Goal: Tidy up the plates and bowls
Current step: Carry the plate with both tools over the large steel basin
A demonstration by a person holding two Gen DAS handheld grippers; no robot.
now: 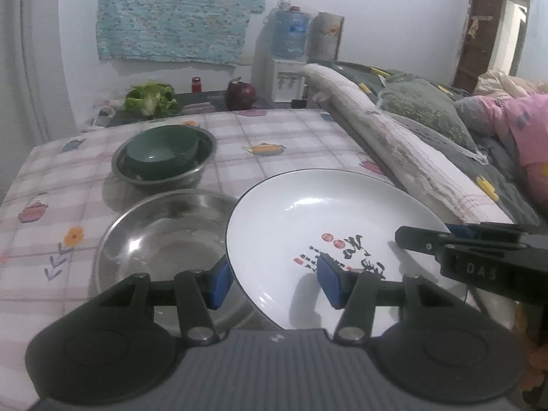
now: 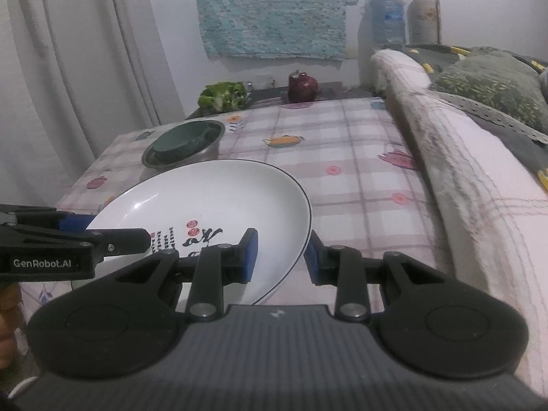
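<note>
A: What lies left of the left claw [image 1: 270, 282]?

B: A wide, shiny steel basin [image 1: 164, 236], empty, just beside its left blue pad. Ahead of it stands a smaller steel bowl [image 1: 164, 167] with a glossy dark green ceramic bowl [image 1: 161, 152] nested inside. All sit on the bench [image 1: 308, 144], under a smooth pink checked cloth printed with teapots.

A: And the claw itself?

B: Half spread, its pads pinching the near-left rim of the round white glazed plate [image 1: 325, 226], one pad outside, one on the black calligraphy.

A: The right claw [image 2: 281, 257]?

B: Narrower, pinching the same plate's right rim, which runs between its pads. The plate hangs tilted between both claws, above the cloth.

A: Further right?

B: A rolled, fuzzy pale blanket [image 2: 462, 171].
</note>
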